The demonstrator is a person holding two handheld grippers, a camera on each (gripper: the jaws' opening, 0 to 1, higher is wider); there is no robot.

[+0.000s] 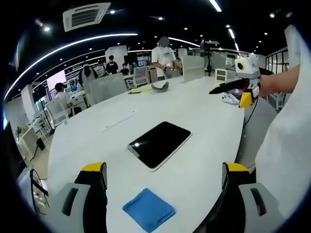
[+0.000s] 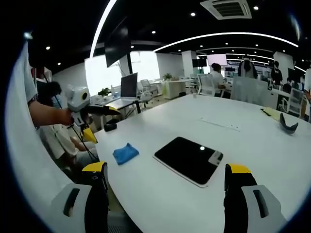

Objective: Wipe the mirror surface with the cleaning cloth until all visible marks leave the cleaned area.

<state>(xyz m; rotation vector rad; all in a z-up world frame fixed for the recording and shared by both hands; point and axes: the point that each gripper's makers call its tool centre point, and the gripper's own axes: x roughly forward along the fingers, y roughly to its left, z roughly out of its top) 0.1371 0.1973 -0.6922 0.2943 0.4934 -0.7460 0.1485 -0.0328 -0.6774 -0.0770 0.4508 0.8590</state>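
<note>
Two grippers, left (image 1: 164, 182) and right (image 2: 165, 182), jaws spread, empty above table (image 1: 204, 111). Wiping unstarted; next, pinch near blue cloth (image 1: 148, 209), then rub mirror (image 1: 159, 144).

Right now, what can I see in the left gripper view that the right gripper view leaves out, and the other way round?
The left gripper view alone has a ceiling vent above and a standing person at the table's far end. The right gripper view alone has a monitor on a side desk and bright windows. Both share the white table, the dark mirror, the blue cloth, and each other's claw.
</note>
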